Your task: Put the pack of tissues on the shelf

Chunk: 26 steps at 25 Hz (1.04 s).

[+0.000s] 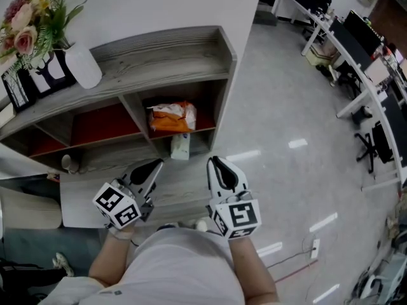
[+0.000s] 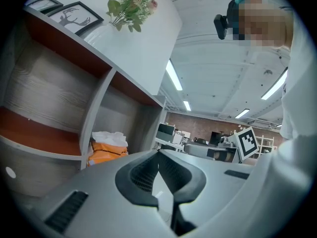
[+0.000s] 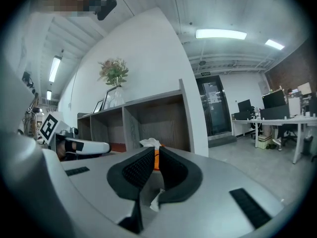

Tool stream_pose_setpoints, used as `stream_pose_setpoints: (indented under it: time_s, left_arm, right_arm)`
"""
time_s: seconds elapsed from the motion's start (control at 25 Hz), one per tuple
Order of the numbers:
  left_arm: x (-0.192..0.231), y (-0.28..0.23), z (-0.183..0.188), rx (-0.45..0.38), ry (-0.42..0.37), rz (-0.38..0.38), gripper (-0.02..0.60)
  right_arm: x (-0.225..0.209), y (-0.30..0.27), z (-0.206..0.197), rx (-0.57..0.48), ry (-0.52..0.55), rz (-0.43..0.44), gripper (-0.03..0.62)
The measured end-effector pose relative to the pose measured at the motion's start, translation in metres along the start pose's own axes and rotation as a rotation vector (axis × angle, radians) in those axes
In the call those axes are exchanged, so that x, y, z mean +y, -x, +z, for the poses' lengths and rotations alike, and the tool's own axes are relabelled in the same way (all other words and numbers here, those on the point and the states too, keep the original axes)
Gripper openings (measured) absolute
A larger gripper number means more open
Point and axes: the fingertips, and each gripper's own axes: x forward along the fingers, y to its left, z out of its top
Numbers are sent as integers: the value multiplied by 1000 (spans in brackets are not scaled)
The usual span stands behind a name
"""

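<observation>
Left gripper (image 1: pixel 154 164): held low in front of the person, jaws closed tip to tip, nothing between them. In its own view the pads meet at the front with only bare space behind.

Right gripper (image 1: pixel 214 161): level with the left and just beside it. The jaws are all but closed, leaving a thin slit at the tips. Nothing is gripped; the orange seen through the slit is on the shelf beyond. Neither gripper touches the shelf or any item.

Shelf (image 1: pixel 165 49): grey wood unit directly ahead of both grippers. A small pale pack (image 1: pixel 181 147) stands upright on the lower board, nearest the grippers.

Pack of tissues (image 1: pixel 172 116): orange wrapper with crumpled white at one end. It lies in the right-hand compartment, directly above the pale pack and well apart from both grippers.

Top board: a white vase (image 1: pixel 82 65) with flowers (image 1: pixel 38 11) at the left end, and picture frames (image 1: pixel 44 72) beside it.

Beyond: glossy floor (image 1: pixel 286 107) and rows of office desks (image 1: pixel 356 49) with monitors.
</observation>
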Motion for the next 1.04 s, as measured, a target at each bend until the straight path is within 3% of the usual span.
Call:
stream_pose_setpoints:
  time_s: [1.04]
  left_arm:
    - [11, 3, -3, 1, 16, 13, 15]
  right_arm:
    - [0, -9, -8, 19, -6, -5, 35]
